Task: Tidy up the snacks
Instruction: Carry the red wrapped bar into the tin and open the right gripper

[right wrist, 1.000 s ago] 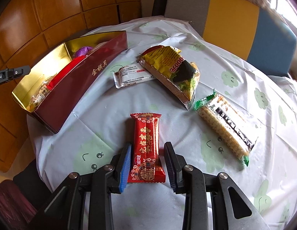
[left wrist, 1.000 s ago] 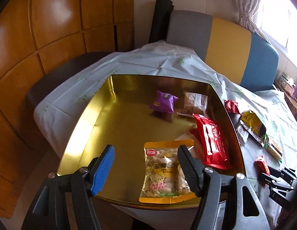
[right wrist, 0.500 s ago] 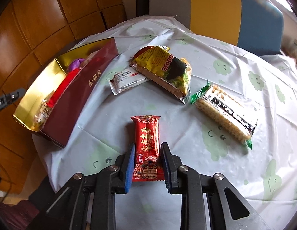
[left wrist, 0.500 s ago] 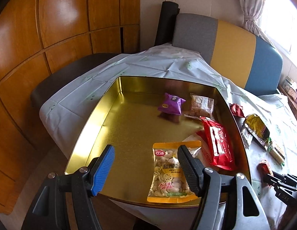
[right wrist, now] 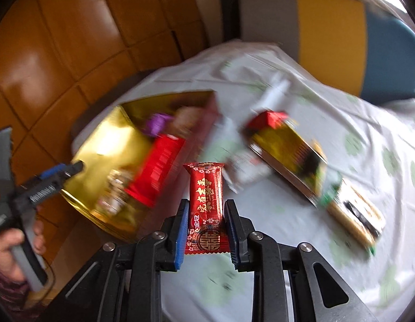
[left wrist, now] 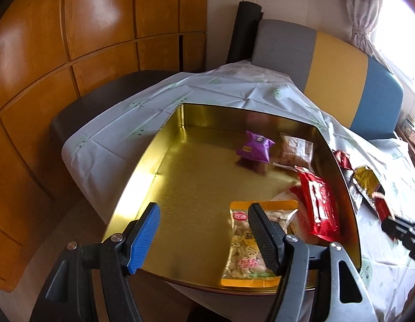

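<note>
Lifted off the tablecloth now, the red snack bar is riding up between my right tongs, where a second ago it was still lying flat on the table with the pads only closing in. Both ribbed blue pads are pressing its glossy foil sides, so the right tongs are clamped on it; the wrapper is a long narrow rectangle with crimped ends, gold characters down its middle and a round emblem near the lower end, and it is sticking out forward past the tips. Everything behind it is streaking with blur.

My left tongs are hovering wide apart and gripping nothing, over the near edge of the gold tin box, whose smooth metal floor is shining like a mirror. Inside, a clear orange-trimmed pouch of pale nuts is lying at the near edge, a shiny red packet is leaning along the right wall, and a puffy purple packet with a brownish clear one is sitting toward the far right corner. The cloth is creased, pale and printed with green shapes.
</note>
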`<state>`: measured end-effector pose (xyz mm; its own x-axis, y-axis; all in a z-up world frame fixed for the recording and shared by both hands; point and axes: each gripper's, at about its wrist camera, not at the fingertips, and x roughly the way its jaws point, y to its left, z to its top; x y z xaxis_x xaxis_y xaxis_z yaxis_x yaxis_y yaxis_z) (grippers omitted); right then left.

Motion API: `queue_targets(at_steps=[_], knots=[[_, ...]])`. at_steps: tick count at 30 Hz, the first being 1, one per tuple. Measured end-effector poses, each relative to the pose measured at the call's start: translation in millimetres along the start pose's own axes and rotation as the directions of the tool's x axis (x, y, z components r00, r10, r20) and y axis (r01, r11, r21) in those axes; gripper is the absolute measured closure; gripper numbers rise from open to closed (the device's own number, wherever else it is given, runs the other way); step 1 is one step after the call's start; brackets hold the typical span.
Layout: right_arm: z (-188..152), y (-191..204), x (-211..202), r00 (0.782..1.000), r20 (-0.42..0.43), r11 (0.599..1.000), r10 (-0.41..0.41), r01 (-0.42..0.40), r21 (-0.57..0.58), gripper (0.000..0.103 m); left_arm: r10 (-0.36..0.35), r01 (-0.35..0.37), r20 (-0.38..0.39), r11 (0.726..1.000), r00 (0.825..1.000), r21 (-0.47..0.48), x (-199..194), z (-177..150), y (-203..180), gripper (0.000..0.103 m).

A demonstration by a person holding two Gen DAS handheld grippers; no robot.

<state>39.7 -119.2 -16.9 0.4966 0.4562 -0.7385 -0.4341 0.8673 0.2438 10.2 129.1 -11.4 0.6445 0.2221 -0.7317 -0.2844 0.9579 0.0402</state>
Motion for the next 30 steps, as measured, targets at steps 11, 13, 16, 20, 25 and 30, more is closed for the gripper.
queue_targets(at_steps=[11, 13, 16, 20, 25, 30], knots=[[54, 78, 59, 0.993, -0.053, 0.990, 0.106, -0.110, -0.089, 0.077, 0.008, -0.008, -0.004, 0.999, 1.000, -0.038, 4, 1, 19, 0.034], [59, 85, 78, 0.990, -0.088, 0.989, 0.108, -0.116, -0.087, 0.076, 0.002, -0.003, -0.007, 0.999, 1.000, -0.038, 5, 1, 19, 0.034], [59, 93, 99, 0.989, -0.130, 0.991, 0.070, -0.084, -0.109, 0.075, -0.005, 0.005, -0.010, 0.999, 1.000, -0.037, 6, 0, 21, 0.034], [53, 96, 112, 0.986, -0.157, 0.992, 0.050, -0.067, -0.109, 0.075, -0.012, 0.011, -0.016, 0.999, 1.000, -0.035, 7, -2, 21, 0.034], [51, 90, 103, 0.990, -0.128, 0.992, 0.059, -0.072, -0.099, 0.075, -0.022, 0.021, -0.017, 0.999, 1.000, -0.028, 7, -4, 19, 0.034], [54, 84, 82, 0.995, -0.062, 0.993, 0.078, -0.082, -0.079, 0.075, -0.035, 0.035, 0.001, 0.999, 0.999, -0.015, 1, -3, 16, 0.034]])
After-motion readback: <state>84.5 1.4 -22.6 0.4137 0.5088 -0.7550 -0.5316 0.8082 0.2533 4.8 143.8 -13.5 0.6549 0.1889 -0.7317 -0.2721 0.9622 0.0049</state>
